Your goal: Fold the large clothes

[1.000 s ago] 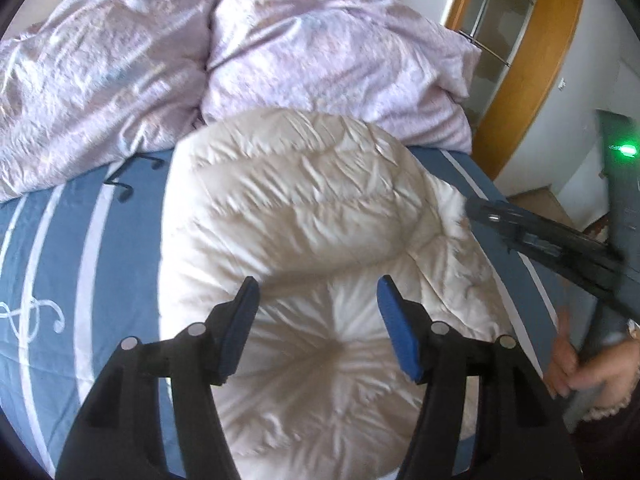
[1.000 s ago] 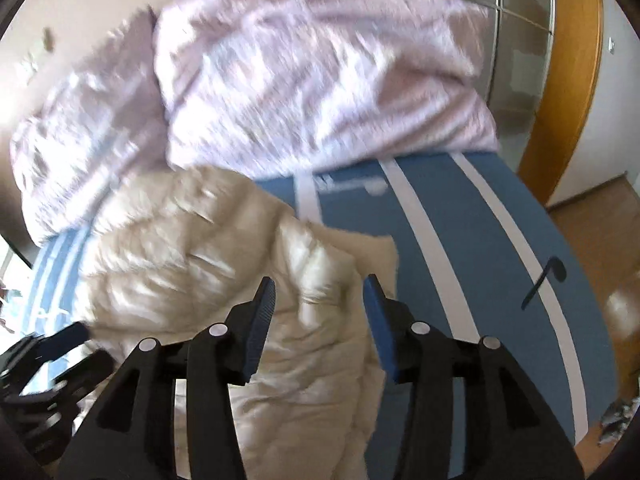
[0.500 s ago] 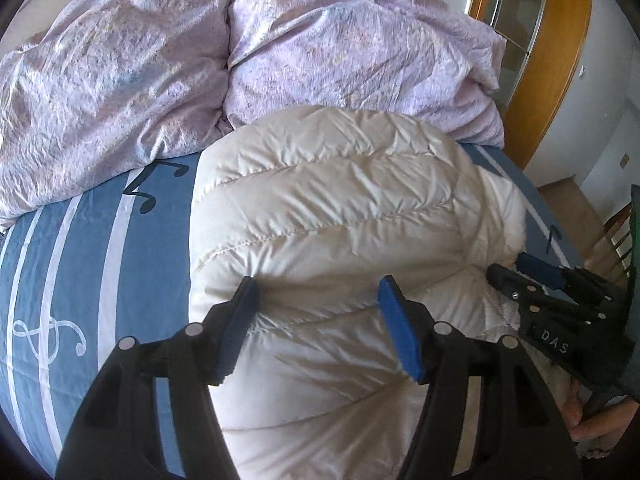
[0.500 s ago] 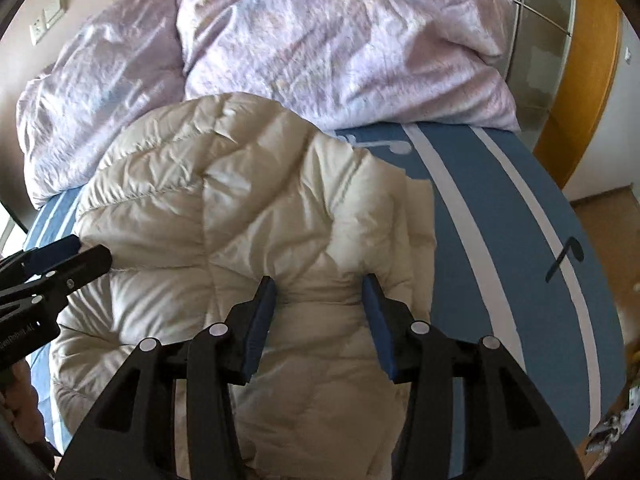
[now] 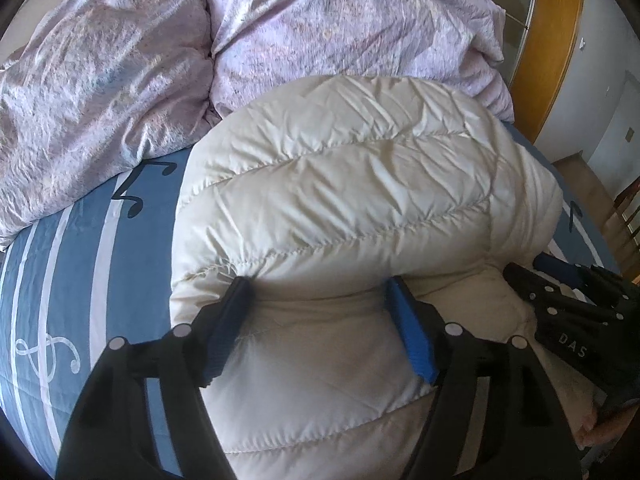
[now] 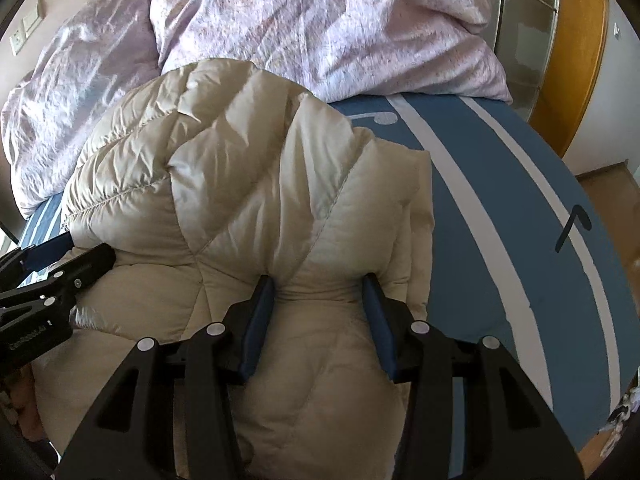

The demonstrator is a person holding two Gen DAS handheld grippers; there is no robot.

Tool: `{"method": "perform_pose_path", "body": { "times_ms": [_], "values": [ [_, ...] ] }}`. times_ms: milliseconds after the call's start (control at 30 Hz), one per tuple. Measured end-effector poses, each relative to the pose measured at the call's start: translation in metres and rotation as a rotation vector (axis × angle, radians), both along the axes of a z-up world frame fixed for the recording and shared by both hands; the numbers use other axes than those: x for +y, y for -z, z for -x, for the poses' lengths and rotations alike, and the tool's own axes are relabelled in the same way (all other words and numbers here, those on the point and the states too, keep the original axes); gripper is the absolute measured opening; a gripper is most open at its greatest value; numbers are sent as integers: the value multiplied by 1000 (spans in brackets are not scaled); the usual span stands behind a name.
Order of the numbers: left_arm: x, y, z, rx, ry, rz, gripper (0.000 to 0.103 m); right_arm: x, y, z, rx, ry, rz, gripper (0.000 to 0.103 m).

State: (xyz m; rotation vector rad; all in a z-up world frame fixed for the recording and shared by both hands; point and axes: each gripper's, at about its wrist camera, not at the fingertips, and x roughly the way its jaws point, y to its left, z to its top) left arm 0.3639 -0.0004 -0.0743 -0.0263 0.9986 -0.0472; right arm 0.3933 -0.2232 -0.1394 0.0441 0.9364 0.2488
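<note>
A cream quilted down jacket (image 5: 352,200) lies on the bed, folded into a thick bundle; it also shows in the right wrist view (image 6: 248,184). My left gripper (image 5: 320,284) is open, its fingertips pressed against the near edge of the upper fold. My right gripper (image 6: 320,280) is open too, its blue-padded fingers (image 6: 260,320) pushed into the jacket near its right edge. Each gripper shows in the other's view: the right one at the right (image 5: 560,280), the left one at the left (image 6: 52,264).
The bed has a blue sheet with white stripes and music notes (image 6: 520,208). Crumpled lilac duvets and pillows (image 5: 120,80) lie at the head. A wooden-framed wardrobe (image 6: 580,40) stands to the right, with floor beyond the bed's edge.
Both grippers have moved forward and down onto the jacket, staying open. The right gripper swung left from over the sheet to the jacket's right part. The jacket's fold looks puffier and closer.
</note>
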Motion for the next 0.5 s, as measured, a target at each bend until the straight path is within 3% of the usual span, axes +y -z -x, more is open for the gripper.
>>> {"method": "perform_pose_path", "body": {
  "times_ms": [500],
  "values": [
    [3,19,-4,6,6,12,75,0,15,1,-45,18,-25,48]
  ]
}}
